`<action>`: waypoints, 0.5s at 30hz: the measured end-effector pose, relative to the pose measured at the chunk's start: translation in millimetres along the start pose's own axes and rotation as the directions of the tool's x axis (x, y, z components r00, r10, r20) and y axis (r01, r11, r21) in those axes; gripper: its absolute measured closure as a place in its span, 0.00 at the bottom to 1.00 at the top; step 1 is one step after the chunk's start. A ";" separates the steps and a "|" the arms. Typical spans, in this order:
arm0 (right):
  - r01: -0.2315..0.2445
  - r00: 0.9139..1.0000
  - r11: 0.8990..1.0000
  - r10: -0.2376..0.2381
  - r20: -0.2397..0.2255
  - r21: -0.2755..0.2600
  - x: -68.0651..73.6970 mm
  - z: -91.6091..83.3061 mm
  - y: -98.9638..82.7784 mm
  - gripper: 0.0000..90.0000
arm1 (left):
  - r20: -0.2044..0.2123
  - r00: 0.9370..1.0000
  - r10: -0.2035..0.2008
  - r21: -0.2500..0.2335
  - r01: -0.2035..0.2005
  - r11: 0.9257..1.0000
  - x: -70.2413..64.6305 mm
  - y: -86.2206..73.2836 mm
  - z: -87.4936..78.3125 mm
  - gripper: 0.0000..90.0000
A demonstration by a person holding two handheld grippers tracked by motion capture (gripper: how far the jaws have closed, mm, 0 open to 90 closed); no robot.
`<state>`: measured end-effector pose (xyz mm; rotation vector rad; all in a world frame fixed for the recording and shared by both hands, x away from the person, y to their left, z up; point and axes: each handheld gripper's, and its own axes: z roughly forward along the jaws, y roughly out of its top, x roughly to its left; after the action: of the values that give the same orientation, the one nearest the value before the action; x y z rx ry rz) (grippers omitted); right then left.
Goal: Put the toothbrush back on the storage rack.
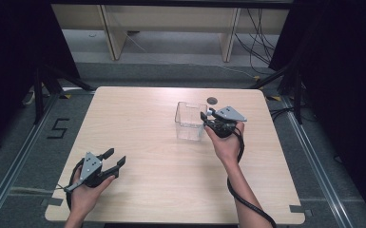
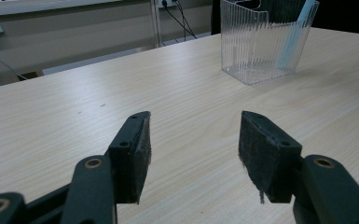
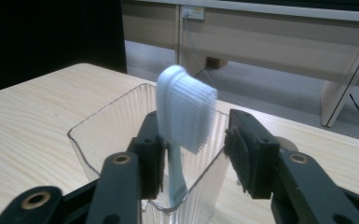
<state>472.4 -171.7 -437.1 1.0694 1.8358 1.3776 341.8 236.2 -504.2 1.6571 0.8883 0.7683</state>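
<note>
A pale blue toothbrush [image 3: 184,109] stands head up in a clear ribbed plastic container [image 3: 102,135], leaning at its near rim. My right gripper [image 3: 193,140] is open around it: the brush handle lies close against one pad, and a clear gap separates the bristles from the other pad. In the high view the container [image 1: 189,124] sits right of the table's middle, with the right gripper [image 1: 205,119] at its right rim. My left gripper [image 1: 116,157] rests open and holds nothing near the front left of the table. From the left gripper [image 2: 193,140] the container [image 2: 256,51] stands far off with the toothbrush [image 2: 293,37] inside.
The light wooden table [image 1: 161,190] carries a small dark round spot [image 1: 212,100] just behind the container. Beyond the far edge are wooden furniture legs and loose cables on the floor. Dark curtains flank both sides.
</note>
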 end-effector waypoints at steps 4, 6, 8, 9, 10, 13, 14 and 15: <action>0.009 1.000 1.000 -0.009 0.008 0.004 -0.8 -1.0 0.2 0.59 | 0.000 1.000 0.001 0.000 -0.001 1.000 0.0 0.1 0.1 0.48; 0.007 1.000 1.000 -0.007 0.018 0.007 -0.5 -1.9 -0.3 0.59 | 0.000 1.000 0.001 0.001 -0.001 1.000 -0.2 0.1 -0.1 0.48; 0.013 1.000 1.000 -0.013 0.013 0.010 -0.9 -2.8 -1.2 0.57 | 0.000 1.000 0.003 0.002 -0.003 1.000 -0.1 0.1 -0.1 0.48; 0.014 1.000 1.000 -0.014 0.013 0.007 0.4 -3.5 -2.2 0.55 | 0.000 1.000 0.002 0.001 -0.002 1.000 -0.1 0.0 -0.1 0.48; 0.009 1.000 1.000 -0.010 0.019 0.016 0.9 -4.8 -2.1 0.54 | 0.000 1.000 0.002 0.001 -0.002 1.000 -0.1 0.0 -0.1 0.48; 0.006 1.000 1.000 -0.006 0.012 0.027 2.1 -5.8 -2.3 0.52 | -0.001 1.000 0.001 0.002 -0.001 1.000 -0.5 0.0 0.0 0.48; 0.017 1.000 1.000 -0.018 0.006 0.020 2.8 -5.6 -2.5 0.51 | -0.001 1.000 0.002 0.001 -0.002 1.000 -0.4 0.2 -0.1 0.48; 0.017 1.000 1.000 -0.018 0.006 0.020 2.8 -5.6 -2.5 0.51 | -0.001 1.000 0.002 0.001 -0.002 1.000 -0.4 0.2 -0.1 0.48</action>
<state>465.7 -172.2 -437.9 1.0640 1.8537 1.3471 341.6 235.8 -504.1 1.6591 0.8882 0.7696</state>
